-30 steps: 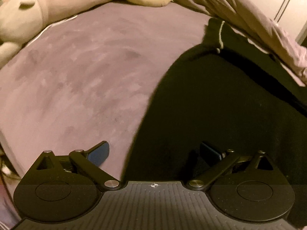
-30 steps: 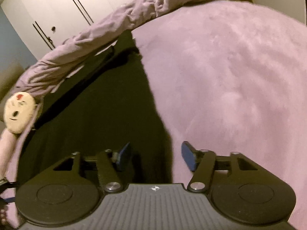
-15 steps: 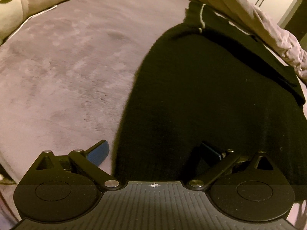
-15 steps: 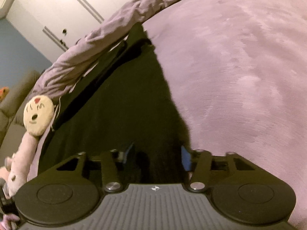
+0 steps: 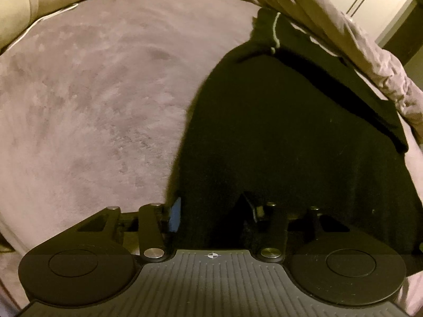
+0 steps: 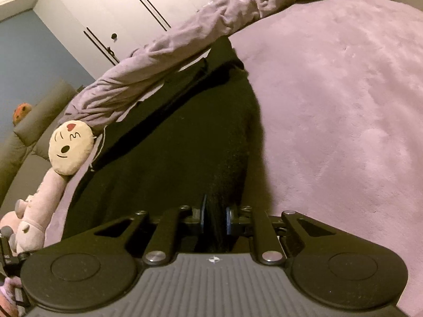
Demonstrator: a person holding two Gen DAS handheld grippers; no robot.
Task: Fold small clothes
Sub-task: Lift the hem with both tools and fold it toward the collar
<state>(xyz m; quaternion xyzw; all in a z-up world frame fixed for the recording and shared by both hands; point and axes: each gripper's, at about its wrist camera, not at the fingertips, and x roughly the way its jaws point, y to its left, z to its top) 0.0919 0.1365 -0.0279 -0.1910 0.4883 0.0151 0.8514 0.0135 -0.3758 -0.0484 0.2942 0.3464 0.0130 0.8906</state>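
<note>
Right gripper (image 6: 214, 218): clenched on the near edge of the black garment (image 6: 185, 145); a ridge of dark cloth is pinched between the two blue pads, and the jaws have just been closing.
Left gripper (image 5: 212, 211): jaws have just been closing, with the garment's near edge (image 5: 277, 132) between them; the left blue pad (image 5: 175, 212) is seen at the cloth's side border, the right pad is lost in the dark fabric, so a firm grasp cannot be told.
Black garment: spread flat ahead of both grippers on the purple bedspread (image 5: 92, 105), its far end reaching a rumpled lilac blanket (image 6: 171, 52).
Beyond the left gripper: plush toys (image 5: 31, 5) are seen at the far-left edge.
Left of the right gripper: a round face cushion (image 6: 71, 148) is seen beside the garment, with white wardrobe doors (image 6: 132, 5) behind.
</note>
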